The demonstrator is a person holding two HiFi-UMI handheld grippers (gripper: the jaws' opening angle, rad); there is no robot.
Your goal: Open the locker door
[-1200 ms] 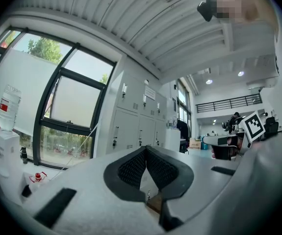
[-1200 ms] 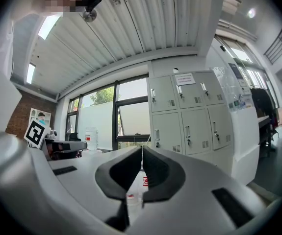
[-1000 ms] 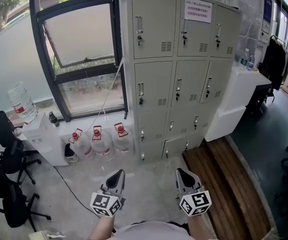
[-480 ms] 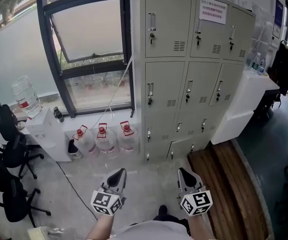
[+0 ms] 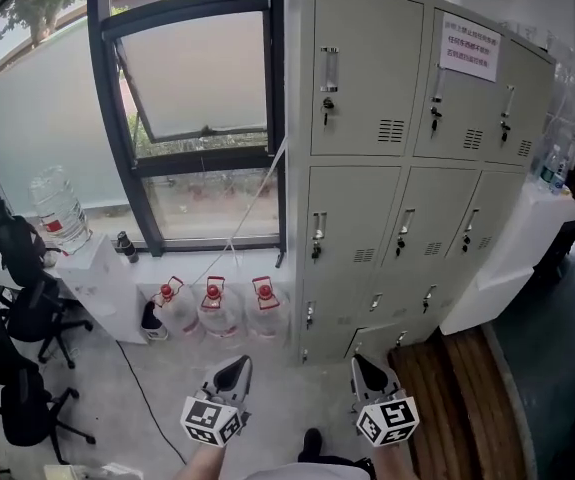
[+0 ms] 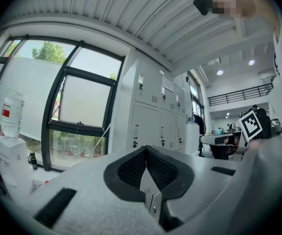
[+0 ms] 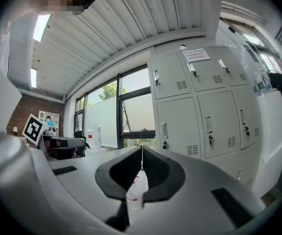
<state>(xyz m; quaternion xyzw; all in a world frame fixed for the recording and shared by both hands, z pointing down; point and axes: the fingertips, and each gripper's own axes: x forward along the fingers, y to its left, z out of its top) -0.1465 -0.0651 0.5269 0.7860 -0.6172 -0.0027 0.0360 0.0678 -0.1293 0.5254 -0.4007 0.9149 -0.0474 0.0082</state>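
Observation:
A block of beige lockers (image 5: 407, 158) stands against the wall ahead, all doors closed, each with a vertical handle (image 5: 318, 236) and a key. The lockers (image 7: 190, 111) fill the right half of the right gripper view; the lockers (image 6: 155, 116) show smaller in the left gripper view. My left gripper (image 5: 234, 371) and right gripper (image 5: 365, 368) are held low in front of me, well short of the lockers. Both have their jaws closed together with nothing between them. A white paper notice (image 5: 469, 47) is stuck on a top door.
Three water bottles with red caps (image 5: 212, 308) stand on the floor left of the lockers, below a large window (image 5: 197, 118). Black office chairs (image 5: 17, 348) crowd the left. A white counter (image 5: 527, 248) juts out to the right of the lockers, above a wooden floor strip (image 5: 457, 388).
The lockers have grown larger and shifted right and down in the head view as I move closer. Both grippers keep the same low position and stay closed.

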